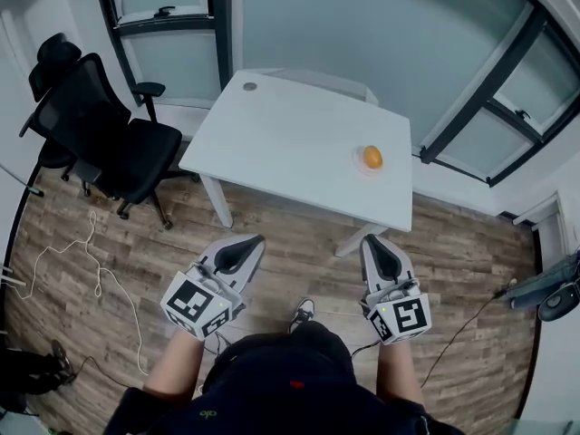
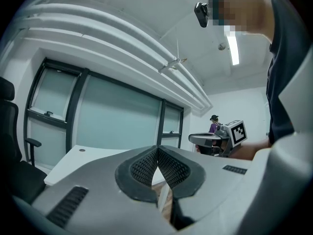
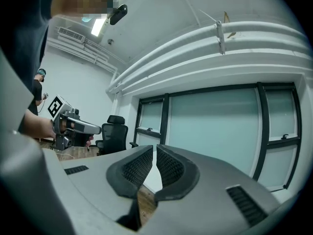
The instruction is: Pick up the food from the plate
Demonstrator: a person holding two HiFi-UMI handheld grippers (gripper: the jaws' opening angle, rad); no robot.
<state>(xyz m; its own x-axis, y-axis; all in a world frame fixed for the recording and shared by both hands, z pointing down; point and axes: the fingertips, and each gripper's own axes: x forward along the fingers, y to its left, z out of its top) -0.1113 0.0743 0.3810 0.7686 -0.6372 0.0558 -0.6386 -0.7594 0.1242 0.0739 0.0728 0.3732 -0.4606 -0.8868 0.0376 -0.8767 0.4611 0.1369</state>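
An orange round piece of food (image 1: 372, 158) lies on a small white plate (image 1: 360, 165) near the right front corner of the white table (image 1: 290, 143). Both grippers are held low over the wooden floor, short of the table's front edge. My left gripper (image 1: 250, 244) is shut with nothing between its jaws, which also shows in the left gripper view (image 2: 157, 153). My right gripper (image 1: 375, 244) is likewise shut and empty, its pads meeting at the tips (image 3: 154, 153). The food and plate appear in neither gripper view.
A black office chair (image 1: 109, 134) stands left of the table. A white cable (image 1: 91, 261) trails over the floor at the left, and dark devices (image 1: 548, 293) sit at the right wall. Glass partitions with dark frames (image 1: 494, 98) run behind the table.
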